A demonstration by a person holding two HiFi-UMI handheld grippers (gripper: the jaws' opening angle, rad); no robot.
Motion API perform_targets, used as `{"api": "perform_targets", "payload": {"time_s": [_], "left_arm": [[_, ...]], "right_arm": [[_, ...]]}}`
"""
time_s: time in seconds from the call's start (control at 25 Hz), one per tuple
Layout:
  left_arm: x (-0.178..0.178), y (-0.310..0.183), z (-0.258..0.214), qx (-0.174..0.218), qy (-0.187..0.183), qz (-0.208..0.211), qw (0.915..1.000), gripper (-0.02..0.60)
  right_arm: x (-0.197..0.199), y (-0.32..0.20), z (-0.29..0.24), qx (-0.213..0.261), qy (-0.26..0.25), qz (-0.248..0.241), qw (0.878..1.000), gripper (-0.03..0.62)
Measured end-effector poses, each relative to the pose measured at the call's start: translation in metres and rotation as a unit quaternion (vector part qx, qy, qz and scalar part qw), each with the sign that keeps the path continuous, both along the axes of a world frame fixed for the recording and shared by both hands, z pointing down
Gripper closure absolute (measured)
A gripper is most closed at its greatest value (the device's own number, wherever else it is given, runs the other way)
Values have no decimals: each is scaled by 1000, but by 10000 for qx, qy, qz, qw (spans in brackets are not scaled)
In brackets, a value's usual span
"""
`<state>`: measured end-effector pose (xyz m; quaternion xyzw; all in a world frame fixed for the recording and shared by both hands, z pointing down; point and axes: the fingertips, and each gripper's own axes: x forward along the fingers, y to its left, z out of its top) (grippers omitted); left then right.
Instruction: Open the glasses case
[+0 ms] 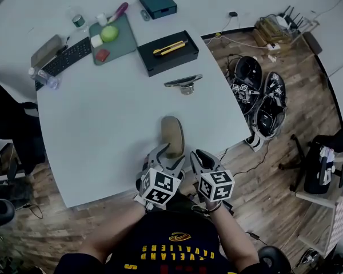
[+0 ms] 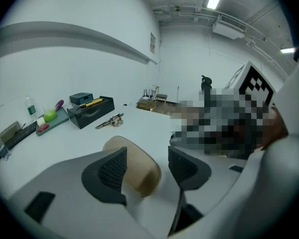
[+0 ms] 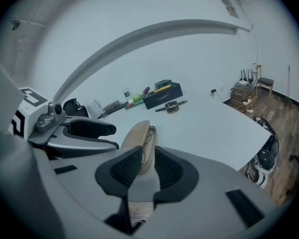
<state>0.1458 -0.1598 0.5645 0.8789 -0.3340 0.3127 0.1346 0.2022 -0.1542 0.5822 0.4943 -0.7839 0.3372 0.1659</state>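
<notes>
**Inspector:** Position of the glasses case (image 1: 172,135)?

**Assessor:** Flat on the white table (image 1: 103,130), just ahead of both grippers. Its near end lies at the fingertips of the left gripper (image 1: 167,154). The right gripper (image 1: 201,156) sits just beside that end, on the case's right.

**Inspector:** Left jaws?

**Assessor:** Standing wide apart. In the left gripper view the tan case (image 2: 134,171) lies in the gap of the left gripper (image 2: 147,166), close against the left pad, which hides part of it. Bare table shows between the case and the right pad. No pad presses on it.

**Inspector:** Right jaws?

**Assessor:** Parted by a narrow gap. In the right gripper view the case (image 3: 139,133) stands edge-on in line with that gap, just beyond the tips of the right gripper (image 3: 147,163). I see no grip there. A seam runs along the case's side; whether the lid has lifted I cannot tell.

**Inspector:** Anything beyond the jaws?

**Assessor:** A black tray (image 1: 167,52) holding a yellow knife (image 1: 170,48), well past the case's far end.
</notes>
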Motion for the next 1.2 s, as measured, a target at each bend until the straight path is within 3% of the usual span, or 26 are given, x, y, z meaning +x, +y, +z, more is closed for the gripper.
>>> {"api": "perform_targets", "payload": {"time_s": [0.36,0.76,1.2], "left_arm": [[2,-7,25,14,-500,-42,9987,304],[2,-11,37,332,-1012,-49,9943,284],[2,-9,41,309,-1049,-60,9940,284]], "right_arm": [[-6,-15,25,-292,-87,-293,9991,502],[-21,-24,48,-484,3,-726,9962,502],[-26,-26,61,-744,-241,-851,9933,521]]}}
